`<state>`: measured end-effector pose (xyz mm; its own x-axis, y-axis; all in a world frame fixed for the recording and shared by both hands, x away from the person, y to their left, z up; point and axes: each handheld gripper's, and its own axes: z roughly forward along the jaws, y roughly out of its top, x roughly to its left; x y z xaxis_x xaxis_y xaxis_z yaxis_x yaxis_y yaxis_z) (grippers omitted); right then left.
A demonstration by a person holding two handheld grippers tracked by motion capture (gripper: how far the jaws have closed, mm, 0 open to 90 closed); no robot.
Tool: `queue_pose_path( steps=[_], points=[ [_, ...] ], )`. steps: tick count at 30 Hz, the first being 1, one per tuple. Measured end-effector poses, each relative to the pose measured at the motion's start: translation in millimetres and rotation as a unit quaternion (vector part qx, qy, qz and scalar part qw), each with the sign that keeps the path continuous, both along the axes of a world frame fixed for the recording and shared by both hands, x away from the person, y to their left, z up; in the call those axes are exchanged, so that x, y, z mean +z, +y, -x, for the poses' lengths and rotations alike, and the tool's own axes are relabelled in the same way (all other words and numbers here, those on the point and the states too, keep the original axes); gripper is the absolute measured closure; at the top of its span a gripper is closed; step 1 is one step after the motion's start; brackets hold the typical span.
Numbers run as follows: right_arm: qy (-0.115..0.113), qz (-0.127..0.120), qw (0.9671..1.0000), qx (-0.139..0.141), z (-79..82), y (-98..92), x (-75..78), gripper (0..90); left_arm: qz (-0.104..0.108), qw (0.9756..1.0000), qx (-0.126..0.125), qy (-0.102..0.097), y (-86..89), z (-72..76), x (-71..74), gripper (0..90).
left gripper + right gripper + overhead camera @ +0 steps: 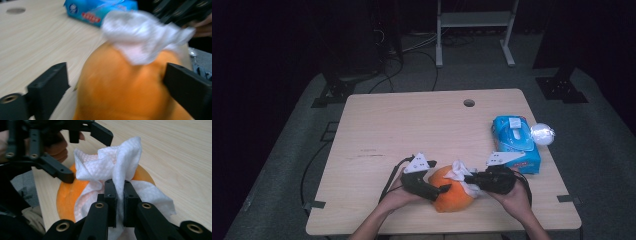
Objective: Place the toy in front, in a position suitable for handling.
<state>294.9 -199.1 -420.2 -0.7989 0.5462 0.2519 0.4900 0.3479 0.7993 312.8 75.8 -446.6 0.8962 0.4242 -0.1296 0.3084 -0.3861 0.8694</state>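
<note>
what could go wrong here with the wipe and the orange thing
1. The left gripper stands open around the orange ball, one pad apart from it, so a wiping push may roll the ball toward the near table edge.
2. The right gripper pinches the white wipe by a thin fold; a hard drag might tear it or pull it free.
3. The grippers sit close together and could knock each other.

The high view is dim, its surroundings nearly black, with the wooden table [412,130] lit evenly from above. The left gripper view is motion-blurred, perhaps also out of focus. The right gripper view is bright and sharp.
</note>
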Motion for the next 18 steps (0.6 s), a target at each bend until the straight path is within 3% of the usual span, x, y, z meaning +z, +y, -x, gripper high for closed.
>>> queue_pose_path(
  steps=[2, 6, 8, 10, 12, 13, 14, 16, 18],
  points=[
    [0.006, -0.005, 1.0000, 0.001, -1.6, -0.2, -1.2, 83.3, -0.004, 0.9994, -0.014, 0.033, -5.5, -0.6, -8.6, 5.7],
    [-0.002, -0.006, 0.9999, -0.015, -1.0, -2.9, 0.6, 83.4, -0.014, 0.9998, -0.015, -0.003, -8.6, 3.8, -3.0, 23.7],
    [-0.005, -0.014, 0.9995, -0.026, -1.8, -4.9, 2.5, 83.4, -0.012, 0.9989, -0.013, -0.043, -7.6, 8.8, 1.8, 32.0],
    [-0.015, -0.025, 0.9989, -0.036, -1.3, -5.5, 6.5, 83.3, -0.018, 0.9931, -0.002, -0.116, -8.0, 16.3, 12.1, 35.4],
    [-0.027, -0.033, 0.9983, -0.040, -0.2, -4.7, 10.8, 82.5, -0.021, 0.9869, 0.006, -0.160, -8.5, 20.1, 18.3, 35.4],
    [-0.030, -0.038, 0.9980, -0.040, 0.2, -3.8, 12.4, 81.8, -0.026, 0.9851, 0.006, -0.170, -9.1, 20.9, 18.7, 35.2],
    [-0.031, -0.038, 0.9980, -0.039, 0.1, -2.1, 12.7, 81.3, -0.032, 0.9858, 0.002, -0.165, -9.6, 20.4, 16.1, 33.9],
    [-0.026, -0.016, 0.9988, -0.038, -1.5, 3.5, 6.3, 81.7, -0.025, 0.9896, 0.002, -0.141, -7.7, 17.5, 12.2, 27.2],
    [-0.012, -0.009, 0.9994, -0.030, -3.9, 5.4, -1.5, 83.0, -0.018, 0.9936, 0.002, -0.112, -4.1, 12.5, 13.7, 18.5]
  ],
)
